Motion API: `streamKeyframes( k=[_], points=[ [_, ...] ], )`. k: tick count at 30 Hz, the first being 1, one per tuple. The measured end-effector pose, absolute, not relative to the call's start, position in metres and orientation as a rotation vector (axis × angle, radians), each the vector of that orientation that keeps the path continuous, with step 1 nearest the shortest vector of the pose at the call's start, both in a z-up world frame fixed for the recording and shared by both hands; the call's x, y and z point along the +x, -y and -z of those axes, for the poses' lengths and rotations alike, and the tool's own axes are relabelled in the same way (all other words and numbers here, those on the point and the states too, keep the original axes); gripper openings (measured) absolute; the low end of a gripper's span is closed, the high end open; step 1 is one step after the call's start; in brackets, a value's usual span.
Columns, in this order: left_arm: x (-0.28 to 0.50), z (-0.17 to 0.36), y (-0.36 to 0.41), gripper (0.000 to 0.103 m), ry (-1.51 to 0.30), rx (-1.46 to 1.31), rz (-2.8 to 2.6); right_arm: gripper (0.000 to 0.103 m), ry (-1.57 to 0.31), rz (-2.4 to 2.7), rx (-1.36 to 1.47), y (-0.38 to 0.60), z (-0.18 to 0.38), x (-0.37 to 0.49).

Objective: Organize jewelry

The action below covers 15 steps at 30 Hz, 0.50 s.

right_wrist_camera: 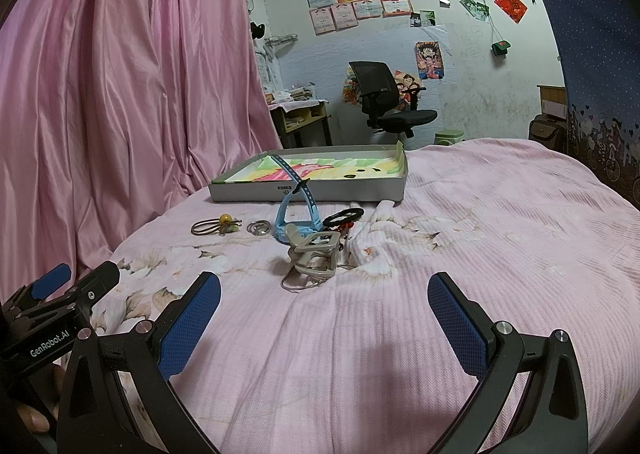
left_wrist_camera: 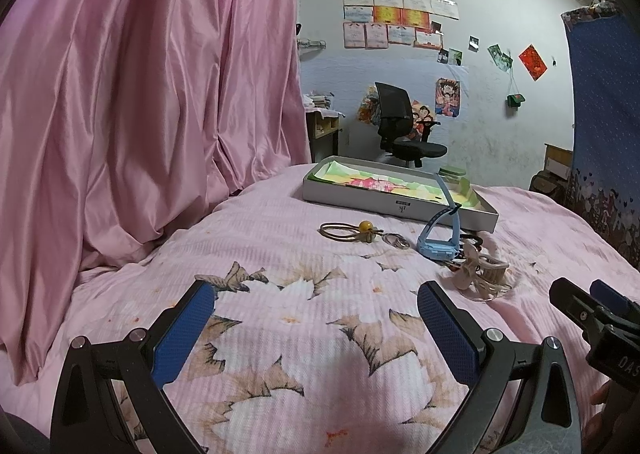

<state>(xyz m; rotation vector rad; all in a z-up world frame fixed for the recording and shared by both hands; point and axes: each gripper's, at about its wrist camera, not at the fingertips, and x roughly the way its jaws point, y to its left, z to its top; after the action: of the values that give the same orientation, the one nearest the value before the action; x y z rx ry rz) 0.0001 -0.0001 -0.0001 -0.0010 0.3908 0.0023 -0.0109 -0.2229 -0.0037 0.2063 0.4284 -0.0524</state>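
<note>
Jewelry cluster: a blue watch (right_wrist_camera: 298,214), a beige hair claw (right_wrist_camera: 316,254), a black-and-red piece (right_wrist_camera: 343,217), a pair of metal rings (right_wrist_camera: 259,228) and a looped cord with an amber bead (right_wrist_camera: 216,227) lie on the bedspread (right_wrist_camera: 480,254), just in front of the tray's near wall.
Watch position: the body rests on the bedspread; the strap (left_wrist_camera: 444,190) rises and leans over the tray's near rim.
Claw position: nearest the grippers, touching or overlapping the watch body; a thin wire loop lies under it.
Cord and rings: at the left end of the row, close together; contact cannot be determined.
Tray (left_wrist_camera: 360,203): a shallow grey box with a coloured paper lining, toward the far edge of the bed; no jewelry is seen inside apart from the strap tip.
Right gripper (right_wrist_camera: 324,308): fingers spread wide, empty, above the bedspread near the claw.
Left gripper (left_wrist_camera: 316,312): fingers spread wide, empty, above the floral print, near side of the row.
Step in hand: judged as the approach before the first pick; nothing appears sorted.
Next move: likely the right gripper advances to straddle the claw, then closes. The claw must be lifted clear of the wire loop and watch so neither is dragged.
</note>
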Motion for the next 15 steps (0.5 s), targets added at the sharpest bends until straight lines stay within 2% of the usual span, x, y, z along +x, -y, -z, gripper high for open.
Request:
streamKeyframes(
  k=[15],
  points=[
    [0.006,-0.014,-0.009,0.102,-0.398,-0.047,0.009,0.102,-0.427,0.065,0.284,0.232,0.003,-0.006]
  ],
)
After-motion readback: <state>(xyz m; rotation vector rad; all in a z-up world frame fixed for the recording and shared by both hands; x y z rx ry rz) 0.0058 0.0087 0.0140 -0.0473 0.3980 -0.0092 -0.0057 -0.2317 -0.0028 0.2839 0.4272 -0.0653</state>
